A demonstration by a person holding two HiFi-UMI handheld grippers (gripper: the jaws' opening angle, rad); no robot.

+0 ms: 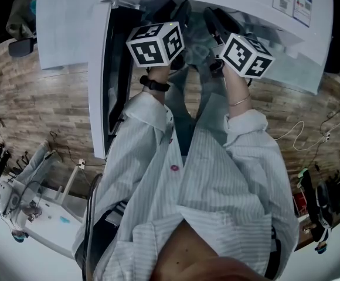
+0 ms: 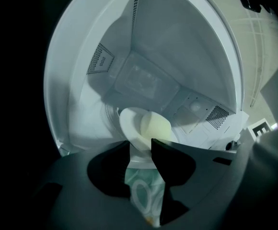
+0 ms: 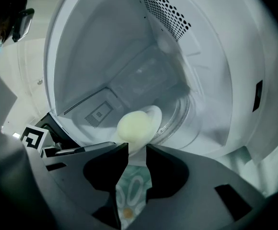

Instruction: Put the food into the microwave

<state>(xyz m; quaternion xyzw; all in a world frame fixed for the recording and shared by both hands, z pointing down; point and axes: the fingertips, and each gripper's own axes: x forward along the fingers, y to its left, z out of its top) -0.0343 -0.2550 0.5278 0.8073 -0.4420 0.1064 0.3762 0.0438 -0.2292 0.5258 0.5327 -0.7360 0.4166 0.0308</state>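
Reaching side by side into the open microwave (image 2: pixel 177 47), both grippers pointed at a white plate (image 2: pixel 129 123) that lay on the glass turntable (image 3: pixel 177 114) in the middle of the cavity. On the plate sat the food (image 2: pixel 156 127), a pale round piece like a bun. The left gripper (image 2: pixel 140 145), low in the centre of its frame, had its jaws spread, with the near rim of the plate in the gap at their tips. The right gripper (image 3: pixel 136 150) stood the same way at the opposite side of the plate. The pads did not seem to press the rim, though the dark tips made this hard to judge. In the head view, the person's striped sleeves (image 1: pixel 140 151) filled the centre of the frame.
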